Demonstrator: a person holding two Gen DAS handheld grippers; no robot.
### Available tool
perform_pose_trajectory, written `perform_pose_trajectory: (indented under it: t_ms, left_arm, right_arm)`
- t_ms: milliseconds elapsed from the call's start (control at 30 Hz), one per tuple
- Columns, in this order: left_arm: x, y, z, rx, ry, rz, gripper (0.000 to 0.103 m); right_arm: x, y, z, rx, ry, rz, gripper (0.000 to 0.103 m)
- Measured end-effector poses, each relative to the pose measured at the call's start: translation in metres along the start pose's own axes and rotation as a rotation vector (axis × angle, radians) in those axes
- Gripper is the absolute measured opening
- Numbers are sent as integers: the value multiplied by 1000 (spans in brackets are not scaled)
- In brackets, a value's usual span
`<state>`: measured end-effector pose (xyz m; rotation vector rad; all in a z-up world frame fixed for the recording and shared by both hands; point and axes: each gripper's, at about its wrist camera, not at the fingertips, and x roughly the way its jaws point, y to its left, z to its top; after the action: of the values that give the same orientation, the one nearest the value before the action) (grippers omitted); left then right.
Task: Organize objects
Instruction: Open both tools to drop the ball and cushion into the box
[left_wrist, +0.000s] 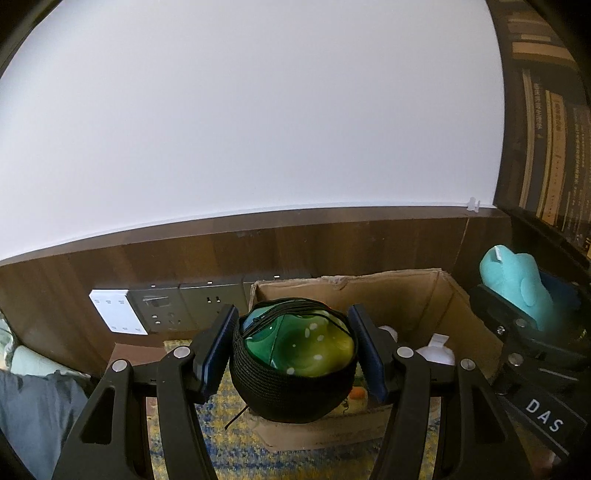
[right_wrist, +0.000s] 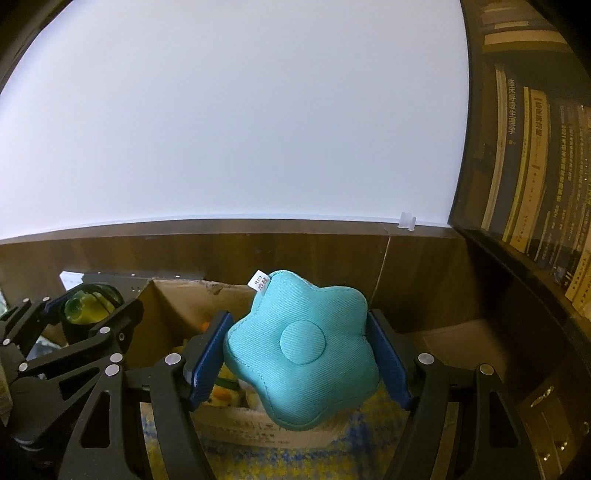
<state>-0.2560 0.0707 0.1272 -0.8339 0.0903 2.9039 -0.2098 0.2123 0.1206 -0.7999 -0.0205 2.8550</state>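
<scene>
A green ball in black netting (left_wrist: 295, 354) is clamped by the left gripper (left_wrist: 293, 352). A teal flower cushion (right_wrist: 301, 350), tag marked "RIO", is clamped by the right gripper (right_wrist: 299, 354), above a cardboard box (left_wrist: 406, 295).

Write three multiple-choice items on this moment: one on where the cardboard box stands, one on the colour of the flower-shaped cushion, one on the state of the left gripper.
1. Where is the cardboard box?
A. On a shelf among the books
B. On the patterned rug, against the wood-panelled wall
C. Hanging from the right gripper

2. What colour is the flower-shaped cushion?
A. Turquoise
B. Red
C. White

3. What is the left gripper doing?
A. Open and empty
B. Closed on a book
C. Closed on a black mesh bag with a green toy inside

Answers: 1 B, its base sits on the rug below the panelling. 2 A, it shows turquoise in both views. 3 C, both jaws press the bag's sides.
</scene>
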Motion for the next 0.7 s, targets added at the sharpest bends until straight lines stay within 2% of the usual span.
perform_pose_trajectory:
  t_ms: [167, 567, 633, 667, 700]
  left_arm:
    - [15, 4, 3, -17, 29, -23, 61]
    - [28, 5, 7, -17, 49, -3, 61]
    - [29, 5, 8, -18, 50, 6, 61]
    - [28, 6, 8, -21, 47, 14, 65]
    - [26, 7, 8, -22, 40, 26, 74]
  right_arm:
    - [9, -2, 4, 6, 13, 5, 73]
    - [21, -7, 7, 27, 40, 10, 74]
    - [21, -8, 7, 30, 43, 5, 77]
    - [22, -8, 8, 31, 44, 3, 81]
    - [22, -9, 8, 33, 44, 1, 89]
